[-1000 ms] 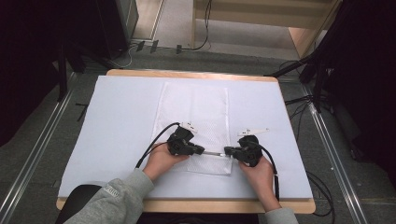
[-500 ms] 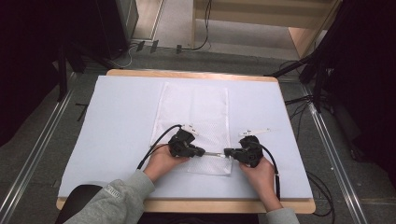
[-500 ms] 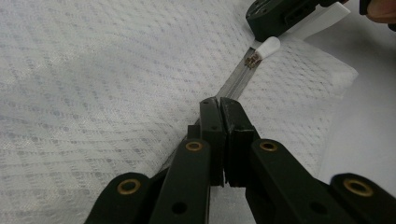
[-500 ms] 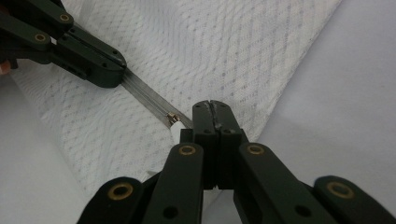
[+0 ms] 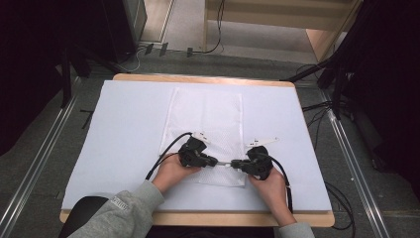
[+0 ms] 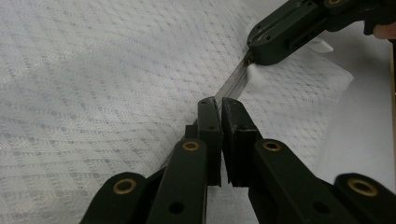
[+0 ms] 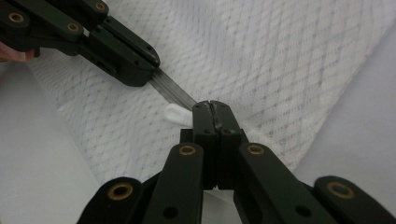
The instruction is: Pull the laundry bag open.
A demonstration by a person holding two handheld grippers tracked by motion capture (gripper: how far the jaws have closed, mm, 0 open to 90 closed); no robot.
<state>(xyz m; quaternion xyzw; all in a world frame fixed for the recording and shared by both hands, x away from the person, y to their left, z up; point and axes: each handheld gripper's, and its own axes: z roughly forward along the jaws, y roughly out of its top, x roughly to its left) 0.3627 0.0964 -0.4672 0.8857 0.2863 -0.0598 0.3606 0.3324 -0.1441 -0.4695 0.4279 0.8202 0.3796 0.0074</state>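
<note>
White table cover, mesh bag lengthwise away from person, both grippers' jaws clamped on its zipper strip.

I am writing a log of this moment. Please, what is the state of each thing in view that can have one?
left gripper: shut on the strip, fingers closed.
right gripper: shut on the strip.
strip: stretched taut between both grippers, above the cloth.
cloth: lying flat, spread on the table cover.
table cover: lying flat.

wooden-edged table under a pale blue sheet, white mesh cloth flat at its middle
</note>
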